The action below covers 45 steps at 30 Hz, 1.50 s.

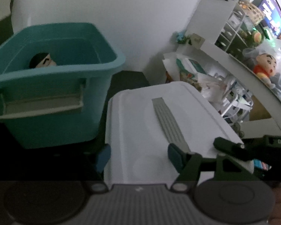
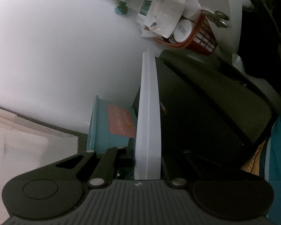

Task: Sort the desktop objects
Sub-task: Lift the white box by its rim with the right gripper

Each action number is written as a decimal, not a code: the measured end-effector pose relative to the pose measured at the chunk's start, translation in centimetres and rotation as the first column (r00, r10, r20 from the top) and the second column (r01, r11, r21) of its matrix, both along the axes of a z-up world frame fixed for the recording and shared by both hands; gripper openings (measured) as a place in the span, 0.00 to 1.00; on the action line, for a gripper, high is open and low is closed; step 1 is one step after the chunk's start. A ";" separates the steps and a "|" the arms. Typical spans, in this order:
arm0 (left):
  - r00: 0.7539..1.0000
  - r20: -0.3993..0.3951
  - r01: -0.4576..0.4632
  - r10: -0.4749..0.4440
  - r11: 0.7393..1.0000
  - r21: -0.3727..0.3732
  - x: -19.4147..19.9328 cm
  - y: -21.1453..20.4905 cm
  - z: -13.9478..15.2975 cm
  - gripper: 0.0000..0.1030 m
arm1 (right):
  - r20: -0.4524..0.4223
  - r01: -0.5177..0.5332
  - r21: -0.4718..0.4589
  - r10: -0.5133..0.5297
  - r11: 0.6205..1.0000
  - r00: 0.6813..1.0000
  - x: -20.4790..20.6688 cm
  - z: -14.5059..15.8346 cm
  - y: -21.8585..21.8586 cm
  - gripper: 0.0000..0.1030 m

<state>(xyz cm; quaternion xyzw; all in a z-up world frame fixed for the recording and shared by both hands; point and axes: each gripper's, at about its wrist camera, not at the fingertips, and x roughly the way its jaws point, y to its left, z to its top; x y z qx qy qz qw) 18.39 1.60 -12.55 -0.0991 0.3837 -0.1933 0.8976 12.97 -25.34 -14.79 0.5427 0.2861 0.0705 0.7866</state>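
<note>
Gripping one white lid (image 1: 159, 131): right tool (image 2: 148, 161).

The bin (image 1: 52, 78) at ten o'clock was teal; the lid (image 1: 159, 123) was white, its ribbed handle (image 1: 166, 120) grey.

walls: plain white wall (image 1: 140, 18), far | floor: dark (image 1: 129, 78) | furniture: white shelf unit (image 1: 232, 26) with drawers, far right; white desk edge (image 1: 252, 71), right | screen: lit monitor (image 1: 273, 15), far right | light: dim, near field underexposed
</note>
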 end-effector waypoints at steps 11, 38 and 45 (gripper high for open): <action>1.000 0.011 -0.020 0.019 0.999 0.044 -2.3 -0.5 3.8 0.68 | 0.070 0.000 -0.013 0.001 1.000 0.998 -1.5 2.3 0.2 0.07; 0.987 0.111 -0.126 0.113 0.986 0.112 -8.8 -1.8 13.6 0.68 | 0.272 -0.060 0.075 0.037 0.995 0.962 -6.9 7.4 -1.3 0.07; 0.983 0.127 -0.147 0.130 0.979 0.140 -9.6 -1.1 14.7 0.68 | 0.333 -0.121 0.103 0.080 0.987 0.940 -7.2 8.1 -1.1 0.07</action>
